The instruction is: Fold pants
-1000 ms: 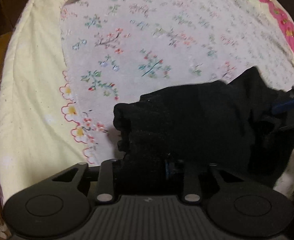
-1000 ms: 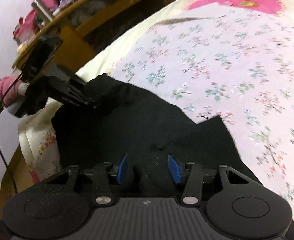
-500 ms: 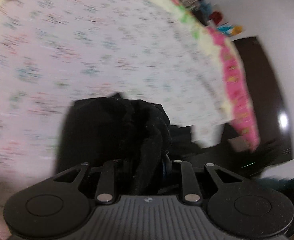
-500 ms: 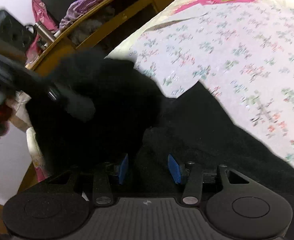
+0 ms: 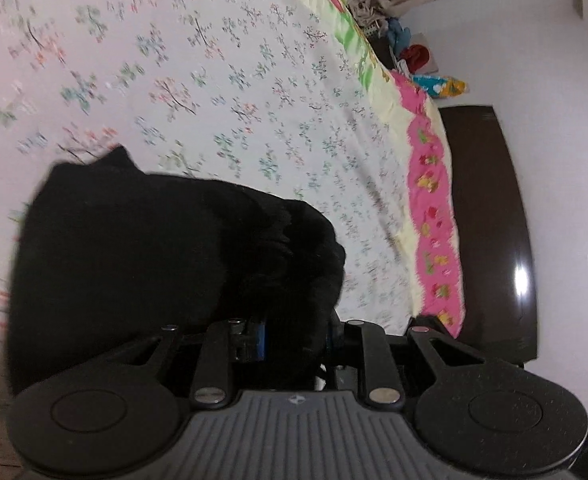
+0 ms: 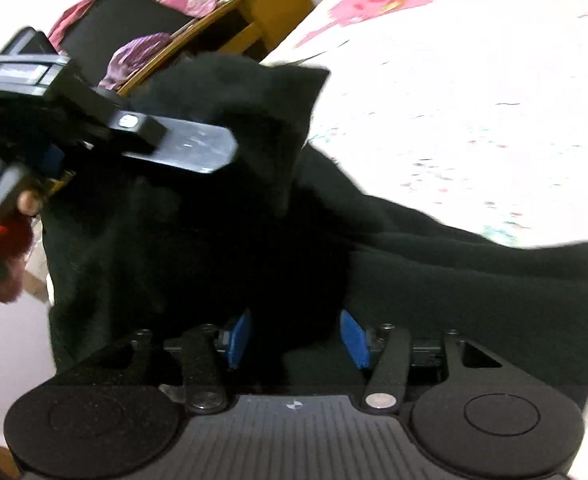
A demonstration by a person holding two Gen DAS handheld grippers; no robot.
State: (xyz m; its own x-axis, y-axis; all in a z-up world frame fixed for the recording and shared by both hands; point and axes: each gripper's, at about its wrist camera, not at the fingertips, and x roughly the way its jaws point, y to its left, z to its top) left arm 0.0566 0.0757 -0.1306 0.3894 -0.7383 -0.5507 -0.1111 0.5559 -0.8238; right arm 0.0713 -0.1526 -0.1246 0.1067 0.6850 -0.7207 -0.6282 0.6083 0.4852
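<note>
The black pants (image 5: 134, 256) lie on the flowered bedsheet (image 5: 222, 80), bunched and partly lifted. My left gripper (image 5: 294, 332) is shut on a thick bunch of the pants' fabric, which hides its blue pads. In the right wrist view the left gripper (image 6: 142, 136) holds a raised fold of the pants (image 6: 246, 120) up at the left. My right gripper (image 6: 297, 336) has its blue pads (image 6: 353, 338) set on either side of a fold of black fabric and holds it low on the bed.
A pink-patterned border (image 5: 433, 216) runs along the bed's edge, with a dark wooden board (image 5: 489, 232) behind it. A wooden shelf (image 6: 230, 20) with clothes stands beyond the bed. Clutter (image 5: 413, 56) sits by the white wall.
My left gripper has lifted its end of the pants and swung it over toward my right gripper. The right gripper has stayed low, still holding fabric.
</note>
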